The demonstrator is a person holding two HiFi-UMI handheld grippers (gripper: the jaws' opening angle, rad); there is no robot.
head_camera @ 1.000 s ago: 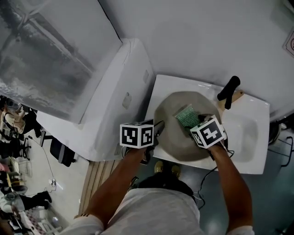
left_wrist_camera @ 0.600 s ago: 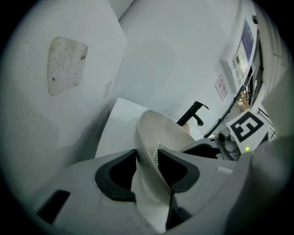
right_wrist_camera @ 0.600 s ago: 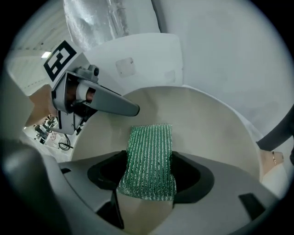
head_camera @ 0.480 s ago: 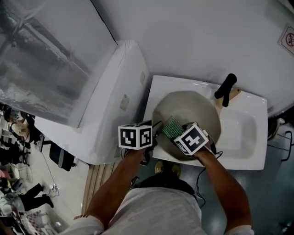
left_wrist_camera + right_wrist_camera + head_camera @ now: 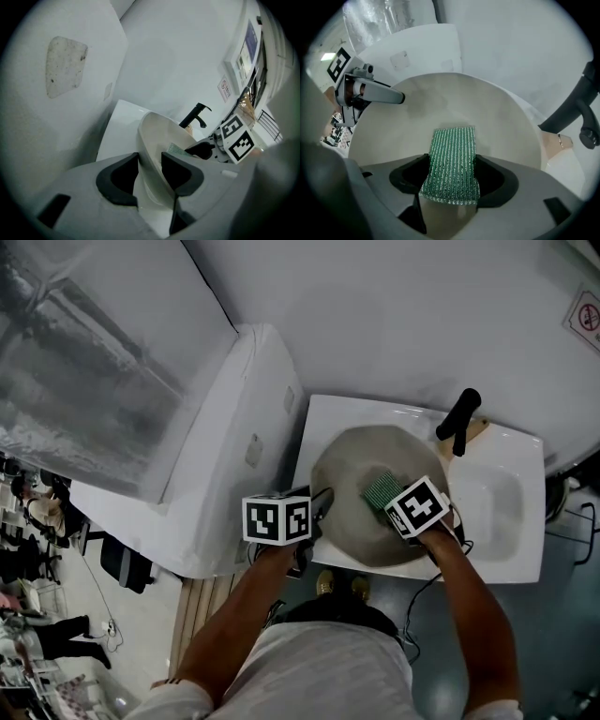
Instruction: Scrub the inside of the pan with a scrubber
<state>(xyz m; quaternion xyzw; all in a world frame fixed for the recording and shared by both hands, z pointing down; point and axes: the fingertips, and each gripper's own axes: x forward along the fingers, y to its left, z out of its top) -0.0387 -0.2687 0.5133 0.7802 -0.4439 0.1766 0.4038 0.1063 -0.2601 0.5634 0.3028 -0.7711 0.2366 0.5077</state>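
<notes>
White sink (image 5: 521, 521): right gripper (image 5: 452, 165) jaws clamp green scrubber (image 5: 453, 140) on pan (image 5: 440, 101) interior.

Green scrubber (image 5: 452, 161) (ribbed weave), beige pan (image 5: 440, 101)

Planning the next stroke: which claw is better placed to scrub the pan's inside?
Right. The right claw holds the green scrubber inside the pan; the left claw is clamped on the pan's rim, steadying it.
</notes>
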